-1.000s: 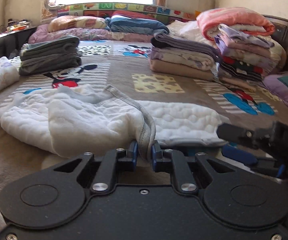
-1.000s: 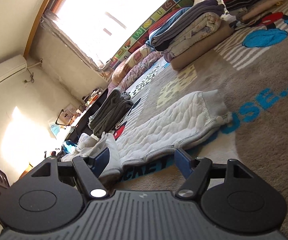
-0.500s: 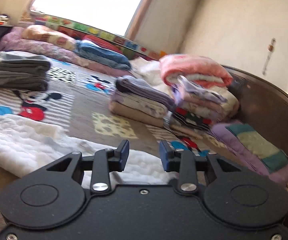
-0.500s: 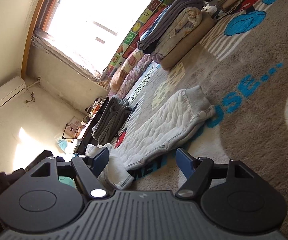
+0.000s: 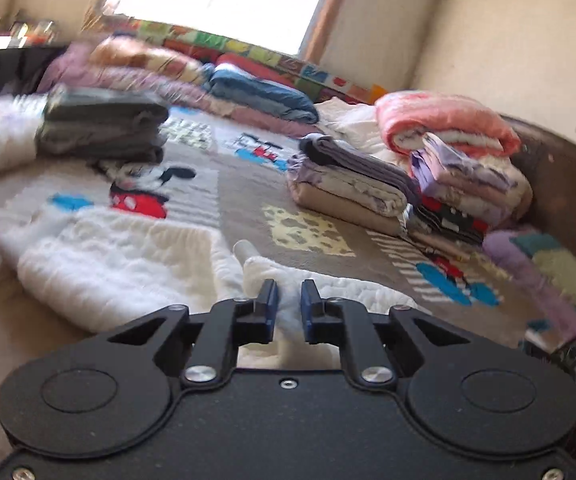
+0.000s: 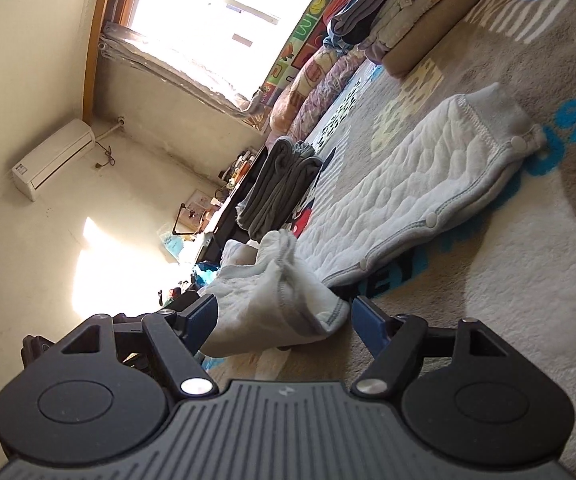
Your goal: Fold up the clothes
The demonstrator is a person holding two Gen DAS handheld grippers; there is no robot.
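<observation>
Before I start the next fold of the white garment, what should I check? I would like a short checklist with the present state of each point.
1. Left tongs hold the white garment: ok. They have just closed, and cloth shows between them.
2. Right tongs hold it: not ok. They are open wide, and a bunched end lies between them unpinched.
3. Garment lies flat: not ok. The near end is bunched up.
4. Room on the blanket: ok. The folded piles stand apart from the garment.
5. Snaps along the edge are closed: cannot tell.
</observation>
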